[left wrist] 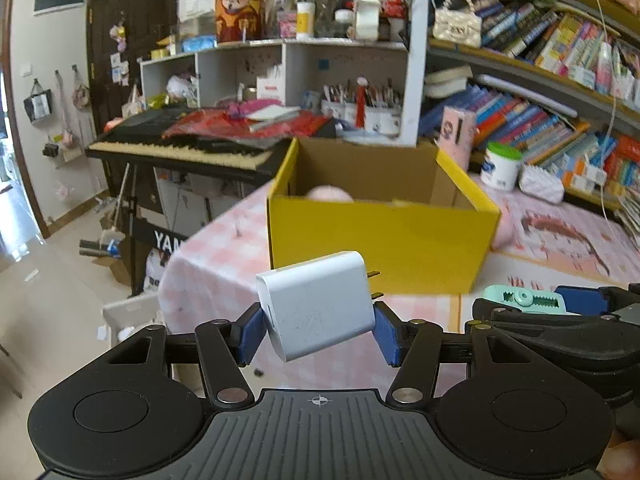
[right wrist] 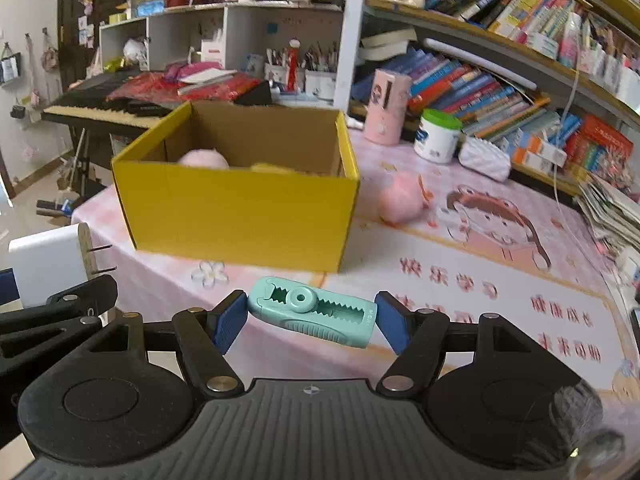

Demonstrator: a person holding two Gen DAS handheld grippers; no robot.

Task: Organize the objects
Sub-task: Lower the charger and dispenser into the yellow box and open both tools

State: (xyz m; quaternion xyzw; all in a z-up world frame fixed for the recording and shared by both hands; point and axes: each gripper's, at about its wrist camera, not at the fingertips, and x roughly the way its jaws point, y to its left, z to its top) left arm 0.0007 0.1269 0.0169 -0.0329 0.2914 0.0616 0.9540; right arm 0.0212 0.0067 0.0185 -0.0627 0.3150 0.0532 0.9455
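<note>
Pink cartoon-printed cloth covers the counter (right wrist: 460, 248) in a cluttered room. Nearest, the left claw (left wrist: 318, 326) grips a white plug-in charger (left wrist: 320, 304) between its blue pads, prongs pointing right, lifted clear of the cloth. Just beside it, the right claw (right wrist: 310, 320) clamps a mint-green toothed clip (right wrist: 314, 310) endwise. Beyond both stands an open yellow cardboard box (right wrist: 240, 212) holding a pink soft ball (right wrist: 202, 158). Another pink plush (right wrist: 400, 198) lies right of the box. Bookshelves (right wrist: 500, 80) fill the back.
</note>
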